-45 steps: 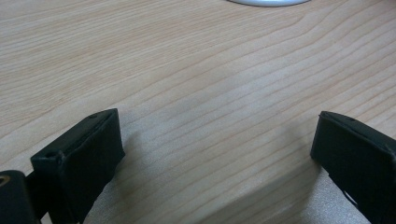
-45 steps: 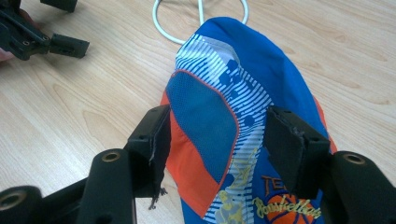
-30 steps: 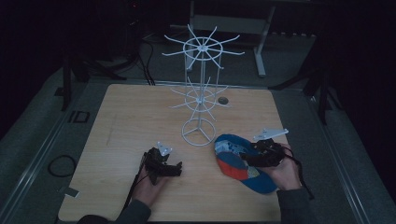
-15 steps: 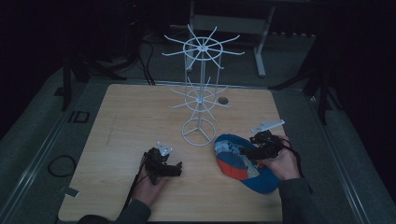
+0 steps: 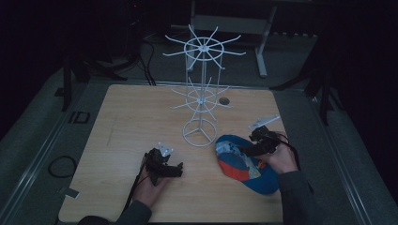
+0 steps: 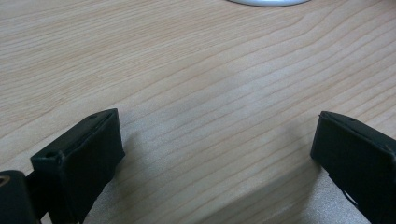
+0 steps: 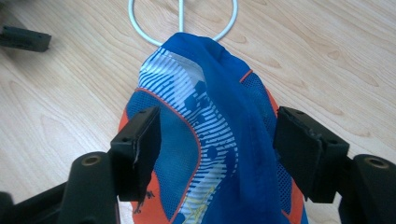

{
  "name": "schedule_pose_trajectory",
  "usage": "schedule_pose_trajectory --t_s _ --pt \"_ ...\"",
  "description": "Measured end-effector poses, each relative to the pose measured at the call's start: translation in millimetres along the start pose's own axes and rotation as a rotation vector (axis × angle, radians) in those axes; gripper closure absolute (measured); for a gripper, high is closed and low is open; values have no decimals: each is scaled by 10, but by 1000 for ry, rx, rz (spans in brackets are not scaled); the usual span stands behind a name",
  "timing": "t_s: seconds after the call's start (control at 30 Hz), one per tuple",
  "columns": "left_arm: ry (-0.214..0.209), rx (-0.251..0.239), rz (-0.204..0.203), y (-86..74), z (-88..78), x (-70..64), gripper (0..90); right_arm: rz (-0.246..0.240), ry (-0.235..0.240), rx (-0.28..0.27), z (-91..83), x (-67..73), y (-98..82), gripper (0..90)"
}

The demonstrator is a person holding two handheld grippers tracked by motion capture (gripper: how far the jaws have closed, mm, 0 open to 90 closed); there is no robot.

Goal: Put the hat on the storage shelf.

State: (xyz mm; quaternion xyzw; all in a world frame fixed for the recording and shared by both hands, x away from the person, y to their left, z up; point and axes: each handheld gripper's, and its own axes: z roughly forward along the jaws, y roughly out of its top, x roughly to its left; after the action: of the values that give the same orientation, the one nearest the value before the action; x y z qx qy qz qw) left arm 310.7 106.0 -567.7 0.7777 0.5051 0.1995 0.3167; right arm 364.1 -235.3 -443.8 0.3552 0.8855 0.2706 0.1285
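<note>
A blue and orange cap [image 5: 244, 169] lies on the wooden table [image 5: 141, 117], in front of the base of a white wire rack [image 5: 202, 93]. My right gripper [image 5: 248, 151] hovers low over the cap's right side. In the right gripper view the cap [image 7: 210, 116] forms a raised ridge between the jaws of the right gripper [image 7: 217, 144]. They have just been opening and stand apart either side of the fabric. My left gripper [image 5: 174, 170] rests on the table at front left. Its jaws are wide apart in the left gripper view [image 6: 215, 154], with bare wood between them.
The rack's ring base [image 7: 182, 23] touches the cap's far end. A small round hole [image 5: 224, 101] sits in the table behind the rack. A pale flat strip [image 5: 264, 123] lies at the right. Dark floor and cables [image 5: 58, 166] surround the table.
My right hand has shifted a little away from the person and leftward over the cap. The cap and my left gripper have stayed put.
</note>
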Motion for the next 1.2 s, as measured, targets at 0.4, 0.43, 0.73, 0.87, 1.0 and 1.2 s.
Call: schedule_pose_trajectory --t_s 0.4,0.43,0.73,0.87,1.0,1.2 --pt "0 -1 -1 -1 1 -1 26 -17 12 65 208 -53 110 297" --pt "-1 1 1 -1 0 0 27 -19 15 73 227 -57 116 293" --pt "0 2 2 -1 -1 1 27 -21 20 110 378 -106 165 283" --pt "0 3 3 -1 -1 1 27 -21 22 119 428 -118 174 281" --pt "-1 3 3 -1 -1 1 26 -13 30 138 493 -145 183 281" --pt "-1 3 3 -1 -1 1 26 -11 32 182 605 -168 171 296"
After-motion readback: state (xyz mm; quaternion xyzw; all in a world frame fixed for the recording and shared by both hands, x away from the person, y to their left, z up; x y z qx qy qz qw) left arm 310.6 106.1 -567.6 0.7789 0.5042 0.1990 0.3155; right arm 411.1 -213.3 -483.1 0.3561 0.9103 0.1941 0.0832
